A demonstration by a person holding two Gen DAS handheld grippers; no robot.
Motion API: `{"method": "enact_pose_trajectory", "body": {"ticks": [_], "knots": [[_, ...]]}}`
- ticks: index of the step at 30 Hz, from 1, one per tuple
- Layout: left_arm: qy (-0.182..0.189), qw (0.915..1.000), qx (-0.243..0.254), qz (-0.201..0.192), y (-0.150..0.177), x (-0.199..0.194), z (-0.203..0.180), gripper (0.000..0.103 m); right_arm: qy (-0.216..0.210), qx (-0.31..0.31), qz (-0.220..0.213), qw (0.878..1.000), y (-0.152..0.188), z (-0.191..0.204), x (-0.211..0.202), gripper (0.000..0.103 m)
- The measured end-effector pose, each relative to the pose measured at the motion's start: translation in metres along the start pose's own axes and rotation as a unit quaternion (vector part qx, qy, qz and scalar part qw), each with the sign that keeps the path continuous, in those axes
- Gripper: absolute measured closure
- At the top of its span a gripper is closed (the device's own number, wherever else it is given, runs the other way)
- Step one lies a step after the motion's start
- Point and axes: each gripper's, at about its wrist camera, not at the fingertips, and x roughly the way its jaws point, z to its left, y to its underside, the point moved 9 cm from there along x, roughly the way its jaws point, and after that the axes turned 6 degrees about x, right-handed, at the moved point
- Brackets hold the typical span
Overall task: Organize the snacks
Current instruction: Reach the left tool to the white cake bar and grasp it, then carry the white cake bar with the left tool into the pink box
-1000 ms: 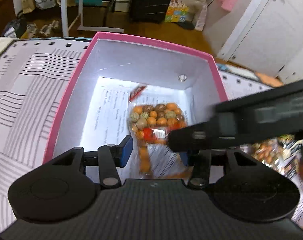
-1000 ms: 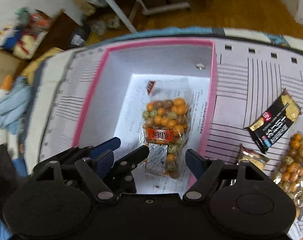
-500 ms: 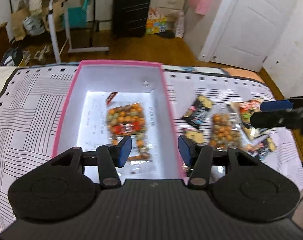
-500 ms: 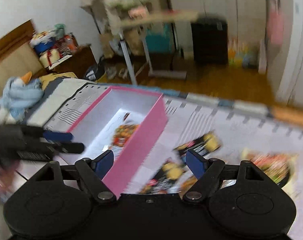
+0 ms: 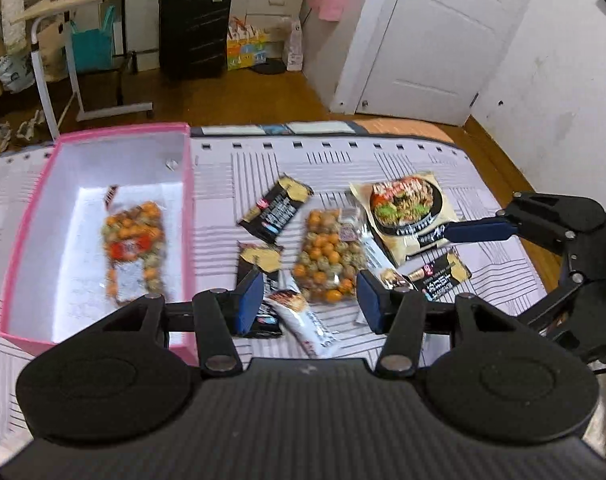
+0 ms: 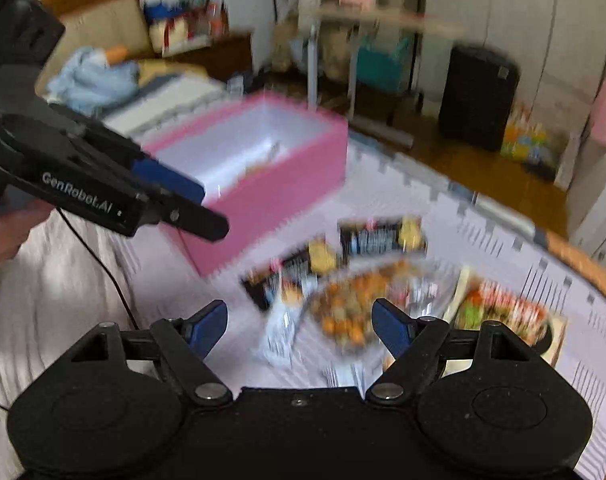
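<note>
One clear bag of orange and green nuts (image 5: 133,246) lies inside my pink cardboard box (image 5: 25,216); right of the box, more packets (image 5: 327,254). Both my left tongs (image 5: 309,300) and right tongs (image 6: 301,324) hang parted, empty.

My left gripper (image 5: 309,300) hangs tilted downward, jaws apart with nothing between the pads. My right gripper (image 6: 299,324) is spread wider, also empty, angled down on the right. A hand (image 6: 7,224) grips the left tool's handle at the near left.
</note>
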Motion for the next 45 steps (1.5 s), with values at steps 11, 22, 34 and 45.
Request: {"method": "enact_pose_trajectory", "body": {"ticks": [11,22,34,45], "knots": [[-0.065,0.991,-0.1,0.062,0.061,0.116,0.004,0.053,0.018,-0.008,0.127,0.992,0.07,-0.03,0.068,0.029],[-0.05,0.9911,-0.105,0.064,0.085,0.152,-0.003,0.053,0.031,0.015,0.189,0.981,0.094,-0.045,0.103,0.051],[-0.075,0.9937,-0.074,0.037,0.087,0.16,-0.007,0.07,0.039,0.082,0.176,0.98,0.087,-0.06,0.099,0.074],[-0.063,0.9933,-0.08,0.055,0.093,0.148,-0.01,0.072,0.077,0.125,0.17,0.975,0.088,-0.057,0.085,0.074]]}}
